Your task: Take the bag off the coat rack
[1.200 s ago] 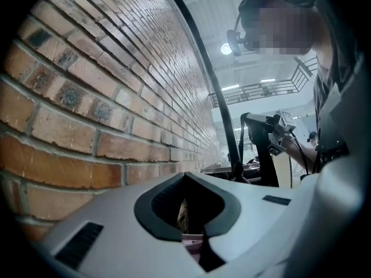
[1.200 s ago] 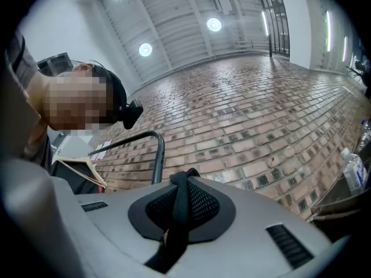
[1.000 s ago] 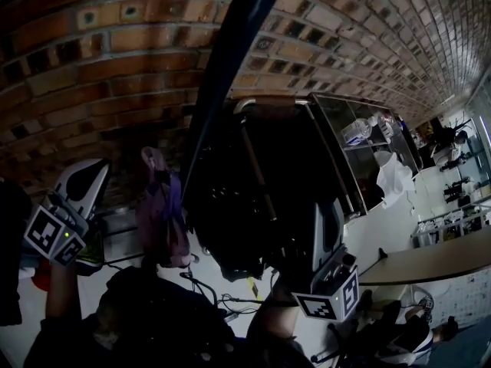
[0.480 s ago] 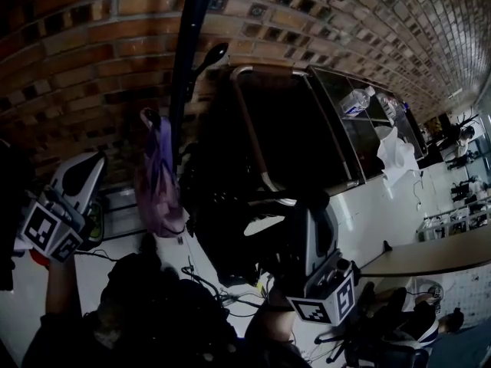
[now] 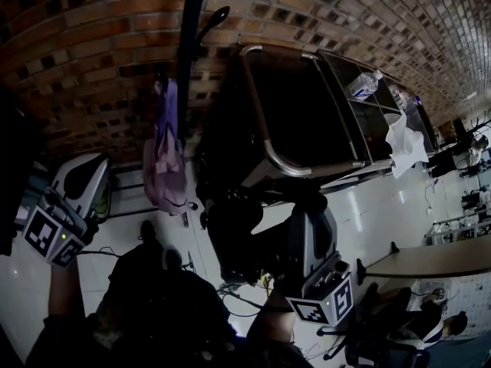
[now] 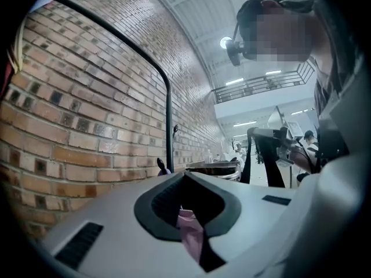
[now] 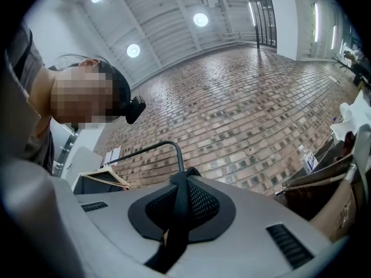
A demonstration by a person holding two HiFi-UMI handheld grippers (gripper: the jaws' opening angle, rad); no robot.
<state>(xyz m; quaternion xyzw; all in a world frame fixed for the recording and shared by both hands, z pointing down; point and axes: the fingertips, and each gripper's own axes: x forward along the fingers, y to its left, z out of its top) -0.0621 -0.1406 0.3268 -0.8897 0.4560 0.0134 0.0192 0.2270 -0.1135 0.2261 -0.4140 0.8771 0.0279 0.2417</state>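
Closest to the person, the right gripper [image 7: 184, 183] has its 2 jaws clamped on a black strap [image 7: 178, 225] that runs up between the pads. The left gripper [image 6: 188, 197] is likewise pinched tight on a pink strip [image 6: 190, 236] of fabric, and I cannot trace the strip's far end. In the head view the black bag [image 5: 234, 240] hangs as a dark mass just left of the right gripper, in front of the cart [image 5: 307, 106]. Whether it touches the coat rack [image 5: 190, 29] I cannot tell. Further off, between the 2 grippers, a purple bag [image 5: 166, 171] hangs against the rack's dark pole, well apart from the left gripper. Behind everything stands the brick wall [image 5: 92, 60].
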